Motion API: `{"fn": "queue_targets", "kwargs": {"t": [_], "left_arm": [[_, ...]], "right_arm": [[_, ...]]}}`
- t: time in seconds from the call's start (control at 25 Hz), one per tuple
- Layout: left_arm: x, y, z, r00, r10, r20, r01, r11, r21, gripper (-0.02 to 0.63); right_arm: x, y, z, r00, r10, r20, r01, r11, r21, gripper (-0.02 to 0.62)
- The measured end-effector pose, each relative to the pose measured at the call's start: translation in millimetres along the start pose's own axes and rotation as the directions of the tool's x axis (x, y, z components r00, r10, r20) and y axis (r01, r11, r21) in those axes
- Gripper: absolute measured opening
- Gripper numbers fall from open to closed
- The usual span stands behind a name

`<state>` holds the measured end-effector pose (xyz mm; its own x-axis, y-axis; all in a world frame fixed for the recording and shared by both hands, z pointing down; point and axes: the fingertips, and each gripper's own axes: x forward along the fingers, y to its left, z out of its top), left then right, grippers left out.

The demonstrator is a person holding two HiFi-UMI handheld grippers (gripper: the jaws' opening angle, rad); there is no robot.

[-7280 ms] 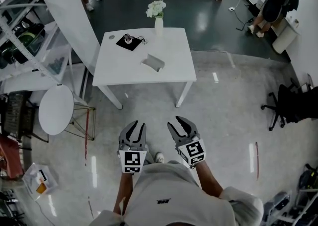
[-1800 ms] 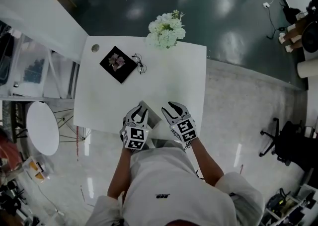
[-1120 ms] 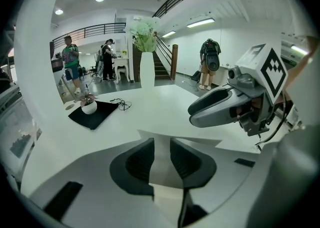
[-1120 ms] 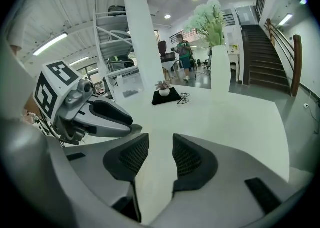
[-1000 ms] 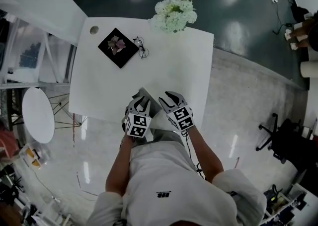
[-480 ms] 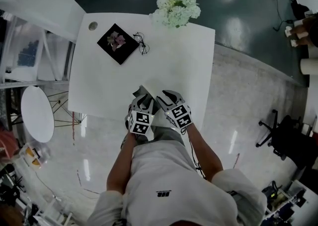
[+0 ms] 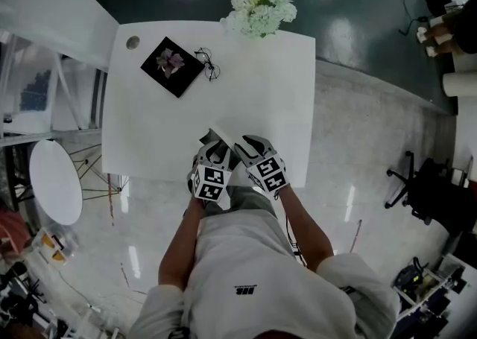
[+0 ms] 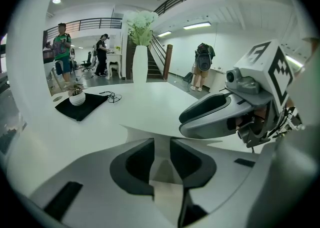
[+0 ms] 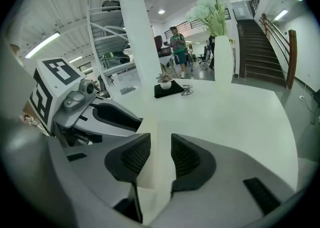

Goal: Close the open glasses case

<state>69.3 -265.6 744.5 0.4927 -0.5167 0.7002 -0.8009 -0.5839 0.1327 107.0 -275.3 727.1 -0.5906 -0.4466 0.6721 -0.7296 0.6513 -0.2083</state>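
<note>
Fingers of left gripper (image 7: 215, 150) and right gripper (image 7: 250, 145) each pinch a flat, pale panel of the glasses case (image 7: 212, 137).

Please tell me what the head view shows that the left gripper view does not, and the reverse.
Only the head view shows the person's torso and the round side table. Only the left gripper view shows the white vase and a staircase. Both show the right gripper, the glasses case, the flowers, the black mat and the glasses.
</note>
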Motion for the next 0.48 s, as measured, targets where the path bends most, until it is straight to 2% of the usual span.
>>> {"fn": "queue_targets", "kwargs": {"t": [0.48], "left_arm": [[-12, 2, -12, 0.999, -0.034, 0.002, 0.034, 0.999, 0.015, 0.112]], "right_arm": [[-1, 16, -4, 1.0, -0.026, 0.016, 0.025, 0.999, 0.026, 0.129]]}}
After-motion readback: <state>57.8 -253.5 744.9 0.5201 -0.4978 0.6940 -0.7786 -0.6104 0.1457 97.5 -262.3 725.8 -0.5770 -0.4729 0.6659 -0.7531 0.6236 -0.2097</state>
